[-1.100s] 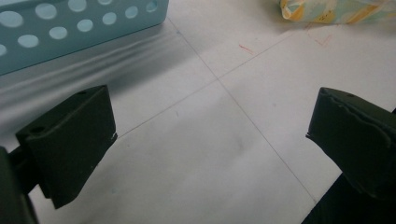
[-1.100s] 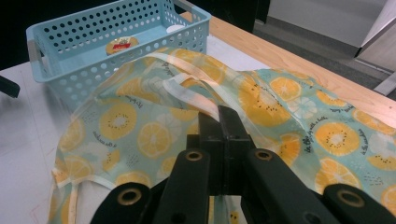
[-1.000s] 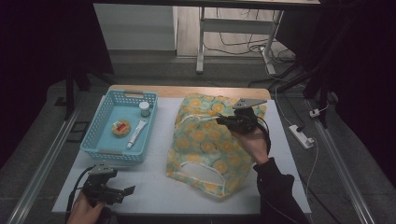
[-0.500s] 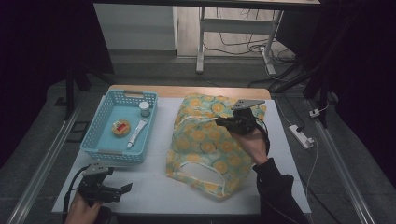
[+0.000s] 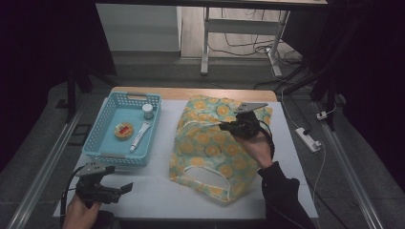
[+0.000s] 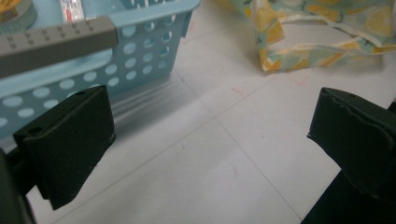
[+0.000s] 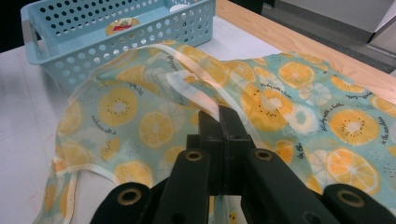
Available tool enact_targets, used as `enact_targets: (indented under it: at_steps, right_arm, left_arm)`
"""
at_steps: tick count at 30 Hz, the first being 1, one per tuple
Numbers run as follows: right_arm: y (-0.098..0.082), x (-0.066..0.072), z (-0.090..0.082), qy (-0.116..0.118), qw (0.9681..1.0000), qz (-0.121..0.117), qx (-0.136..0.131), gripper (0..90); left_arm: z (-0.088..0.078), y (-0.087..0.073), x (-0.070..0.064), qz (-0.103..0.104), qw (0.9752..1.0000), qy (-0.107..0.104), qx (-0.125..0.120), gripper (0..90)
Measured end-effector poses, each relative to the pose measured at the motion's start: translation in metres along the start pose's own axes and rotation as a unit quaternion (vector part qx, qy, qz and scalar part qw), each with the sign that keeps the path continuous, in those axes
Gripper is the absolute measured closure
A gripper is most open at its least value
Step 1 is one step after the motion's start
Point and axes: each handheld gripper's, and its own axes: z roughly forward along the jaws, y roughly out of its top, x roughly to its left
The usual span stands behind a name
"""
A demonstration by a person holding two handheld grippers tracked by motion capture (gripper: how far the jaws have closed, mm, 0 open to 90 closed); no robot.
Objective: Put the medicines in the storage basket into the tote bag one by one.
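Observation:
A fabric bag (image 5: 210,148) printed with lemon slices lies flat on the white table, its cut-out handle toward the front edge. My right gripper (image 5: 224,126) is over the bag's far half, shut on a pale strap (image 7: 196,93) at the bag's (image 7: 299,93) opening. My left gripper (image 5: 125,188) hovers low at the front left corner with its jaws wide apart and nothing between them. In the left gripper view, my left gripper (image 6: 210,140) faces bare table, with the basket (image 6: 140,51) on its left and a corner of the bag (image 6: 322,32) beyond.
A light blue perforated basket (image 5: 98,155) stands left of the bag and holds a small white jar (image 5: 148,111), a round tin (image 5: 123,130) and a tube (image 5: 140,133). A power strip (image 5: 308,138) lies off the table's right side.
My left gripper has shifted only slightly near the front left corner. The right gripper and the bag have stayed in place.

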Motion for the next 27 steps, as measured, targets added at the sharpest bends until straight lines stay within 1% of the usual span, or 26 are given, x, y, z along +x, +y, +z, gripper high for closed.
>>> enact_targets:
  at_steps: [4,6,9,12,15,18,20,22,24,27]
  right_arm:
    - [-0.001,0.000,0.002,-0.001,1.0000,-0.002,0.004,90.0]
    - [-0.001,-0.001,0.002,0.003,1.0000,0.003,0.001,90.0]
    - [0.000,0.000,0.002,0.001,1.0000,-0.001,0.006,90.0]
    - [0.001,0.001,0.002,0.005,1.0000,0.002,0.002,90.0]
    - [0.002,0.002,0.002,0.006,1.0000,0.000,0.003,90.0]
    - [0.002,0.001,0.002,0.006,1.0000,0.002,0.005,90.0]
    - [0.001,0.001,0.002,0.007,0.9999,0.005,0.005,90.0]
    - [0.001,0.000,0.002,0.007,0.9999,0.006,0.005,90.0]
    - [0.001,0.000,0.002,0.006,1.0000,0.006,0.005,90.0]
    - [0.001,0.001,0.002,0.005,1.0000,0.002,0.008,90.0]
  left_arm:
    - [-0.002,0.007,0.000,0.005,0.9999,-0.004,-0.010,0.2]
    - [-0.002,0.009,0.001,0.010,0.9998,-0.001,-0.016,0.2]
    - [-0.001,0.013,0.002,0.011,0.9998,0.001,-0.017,0.2]
    - [0.001,0.015,0.003,0.013,0.9997,0.002,-0.018,0.2]
    - [0.002,0.019,0.005,0.011,0.9998,0.002,-0.017,0.2]
    - [0.002,0.024,0.007,0.010,0.9996,0.001,-0.025,0.3]
    - [0.002,0.026,0.009,0.009,0.9997,0.001,-0.025,0.3]
    - [0.004,0.029,0.011,0.009,0.9996,0.005,-0.025,0.2]
    - [0.006,0.031,0.015,0.006,0.9997,0.005,-0.023,0.2]
    - [0.007,0.035,0.020,0.005,0.9996,0.012,-0.023,0.2]
